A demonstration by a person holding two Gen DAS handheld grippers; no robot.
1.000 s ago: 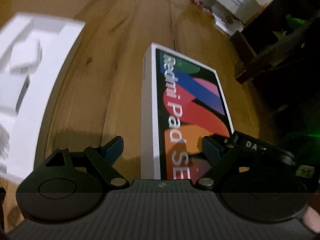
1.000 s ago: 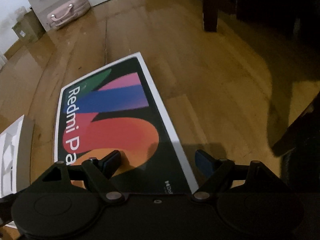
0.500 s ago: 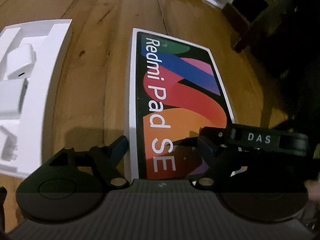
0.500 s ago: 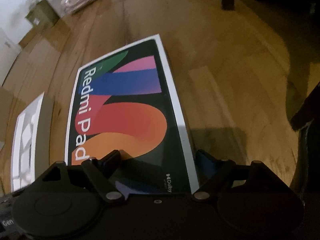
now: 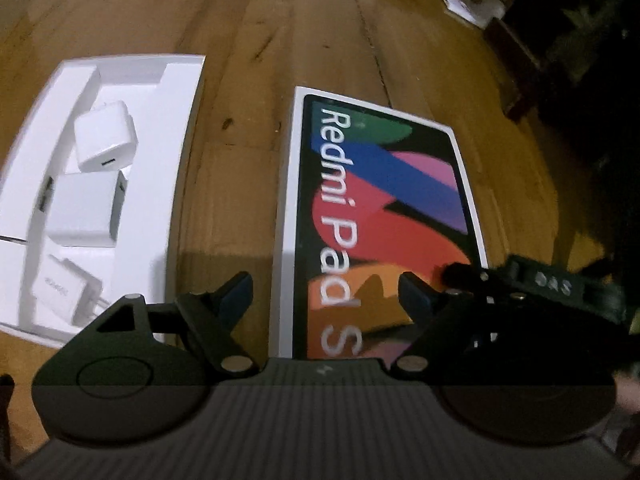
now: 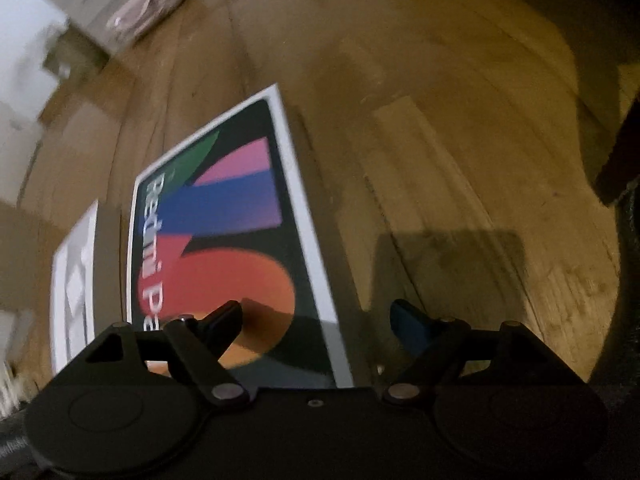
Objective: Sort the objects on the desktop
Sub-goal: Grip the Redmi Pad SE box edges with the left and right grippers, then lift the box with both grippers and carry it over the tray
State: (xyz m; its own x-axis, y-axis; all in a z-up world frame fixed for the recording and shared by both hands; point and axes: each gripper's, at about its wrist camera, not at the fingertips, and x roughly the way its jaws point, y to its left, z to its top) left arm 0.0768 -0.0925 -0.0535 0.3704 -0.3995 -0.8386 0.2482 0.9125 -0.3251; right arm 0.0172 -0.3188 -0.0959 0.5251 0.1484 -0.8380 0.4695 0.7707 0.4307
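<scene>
1. Redmi Pad SE box (image 5: pixel 384 216) lies flat on the wooden counter (image 5: pixel 280 40), printed face up.
2. White tray (image 5: pixel 172 152) sits just left of the box — apart from it, holding three white chargers (image 5: pixel 106 140).
3. Left tongs (image 5: pixel 326 292) — spread, holding nothing, above the box's near left edge.
4. Right tongs (image 6: pixel 316 316) — spread, holding nothing, straddling the box's near right edge.

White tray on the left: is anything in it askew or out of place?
The three white chargers in the white moulded tray lie loose, each at a different angle. The top one is tilted; the bottom one lies on its side, prongs out.
</scene>
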